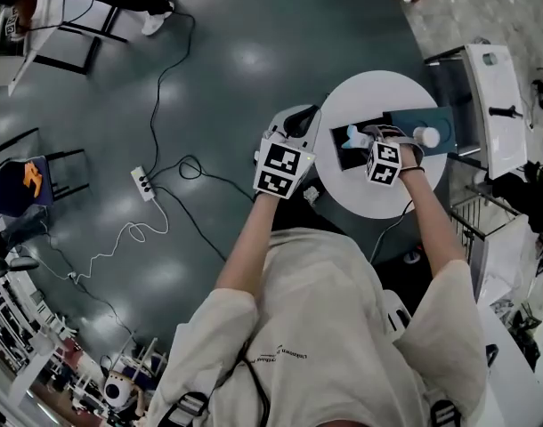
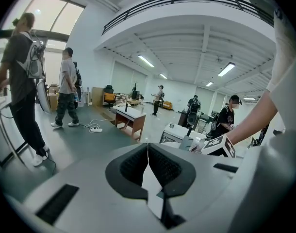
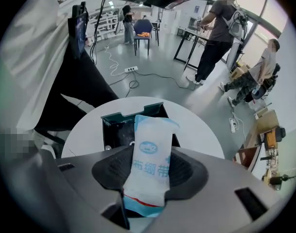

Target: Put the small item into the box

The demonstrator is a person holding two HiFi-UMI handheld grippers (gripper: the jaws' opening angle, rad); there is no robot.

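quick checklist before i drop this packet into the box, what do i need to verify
1. Packet clamped in right gripper: ok.
2. Box open on top: ok, its dark inside shows.
3. Packet tip over the opening: cannot tell; it overlaps the box in the right gripper view, but the height is unclear.
4. Left gripper out of the way: ok; shut, empty, beside the table's left edge.
5. Box resting on the table: ok.
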